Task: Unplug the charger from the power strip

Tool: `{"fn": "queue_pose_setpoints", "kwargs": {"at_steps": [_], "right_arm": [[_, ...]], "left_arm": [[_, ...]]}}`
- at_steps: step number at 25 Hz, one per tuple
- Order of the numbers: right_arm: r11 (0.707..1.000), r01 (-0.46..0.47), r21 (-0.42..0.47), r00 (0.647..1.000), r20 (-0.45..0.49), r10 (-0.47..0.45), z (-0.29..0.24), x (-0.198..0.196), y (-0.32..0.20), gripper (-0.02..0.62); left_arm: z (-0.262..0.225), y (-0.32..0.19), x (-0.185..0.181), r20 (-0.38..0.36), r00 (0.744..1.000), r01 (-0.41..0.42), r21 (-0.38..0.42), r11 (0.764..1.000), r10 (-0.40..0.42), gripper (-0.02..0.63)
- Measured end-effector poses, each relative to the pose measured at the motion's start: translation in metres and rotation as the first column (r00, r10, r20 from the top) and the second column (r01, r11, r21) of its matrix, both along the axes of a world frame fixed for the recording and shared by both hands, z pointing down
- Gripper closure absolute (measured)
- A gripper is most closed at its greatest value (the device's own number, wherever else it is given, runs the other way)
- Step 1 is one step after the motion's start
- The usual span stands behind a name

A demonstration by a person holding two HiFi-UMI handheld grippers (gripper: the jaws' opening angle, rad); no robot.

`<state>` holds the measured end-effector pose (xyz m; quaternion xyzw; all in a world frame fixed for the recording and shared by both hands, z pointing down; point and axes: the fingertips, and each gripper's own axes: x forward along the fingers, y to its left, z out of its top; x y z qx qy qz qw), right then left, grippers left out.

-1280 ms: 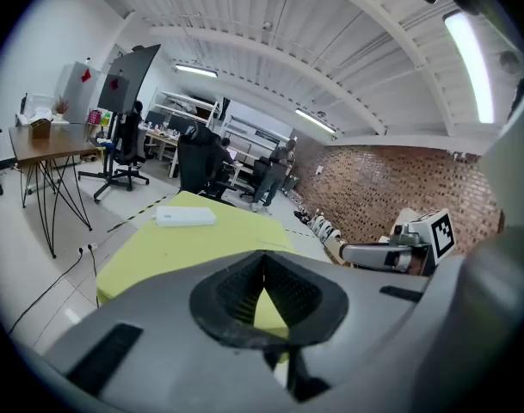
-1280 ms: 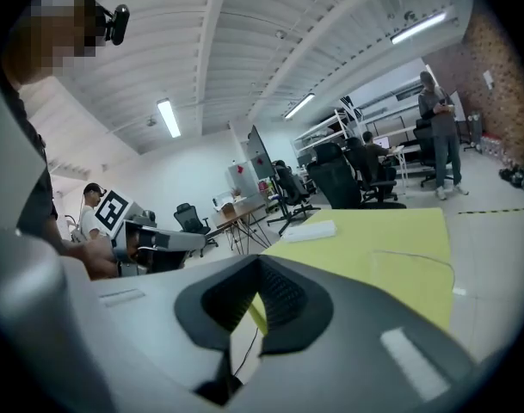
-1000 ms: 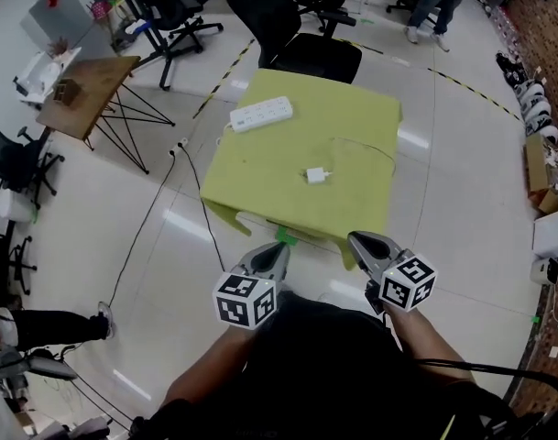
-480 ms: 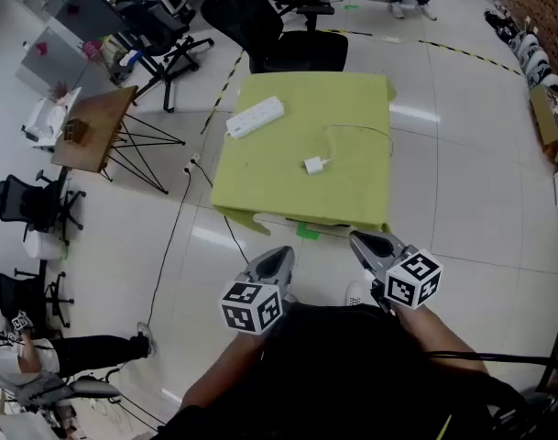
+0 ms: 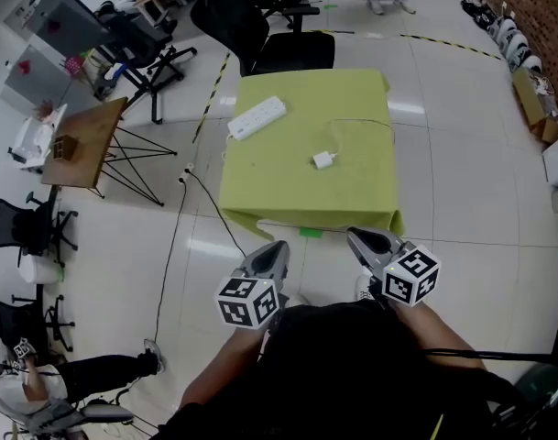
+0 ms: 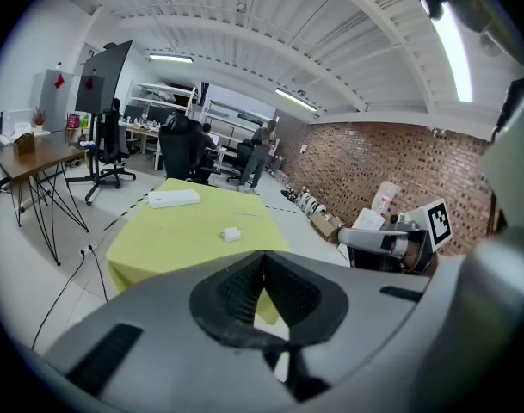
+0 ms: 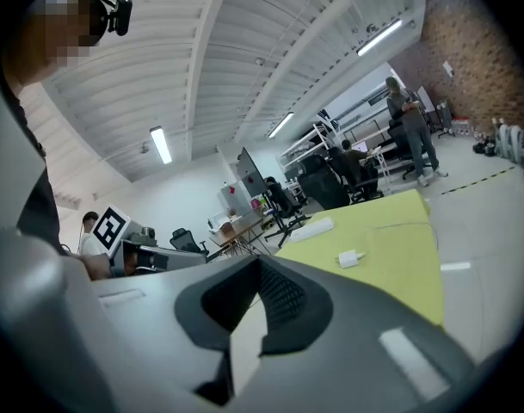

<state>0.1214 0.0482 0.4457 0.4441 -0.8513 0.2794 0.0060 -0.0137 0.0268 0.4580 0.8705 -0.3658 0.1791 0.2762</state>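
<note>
yellow table (image 5: 279, 189) holds charger (image 5: 323, 159) (apart from power strip (image 5: 257, 117)); left tongs (image 5: 278, 248), right tongs (image 5: 358, 238) both closed

Yellow-green table (image 5: 279, 177) — black chair (image 5: 292, 51) behind

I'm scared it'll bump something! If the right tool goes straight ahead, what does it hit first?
The right tool would probably meet the near edge of the green tablecloth first; depth is unclear.

Charger (image 5: 323, 159) lies right of power strip (image 5: 257, 117) on table (image 5: 288, 195).
</note>
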Motion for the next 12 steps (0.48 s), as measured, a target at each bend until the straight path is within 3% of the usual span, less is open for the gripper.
{"fn": "queue_pose_setpoints", "kwargs": {"at_steps": [12], "right_arm": [[1.0, 0.019, -0.024, 0.998, -0.062, -0.02, -0.003, -0.053, 0.003, 0.594]], "left_arm": [[0.002, -0.01, -0.055, -0.046, 0.998, 0.038, 0.002, 0.999, -0.038, 0.601]]}}
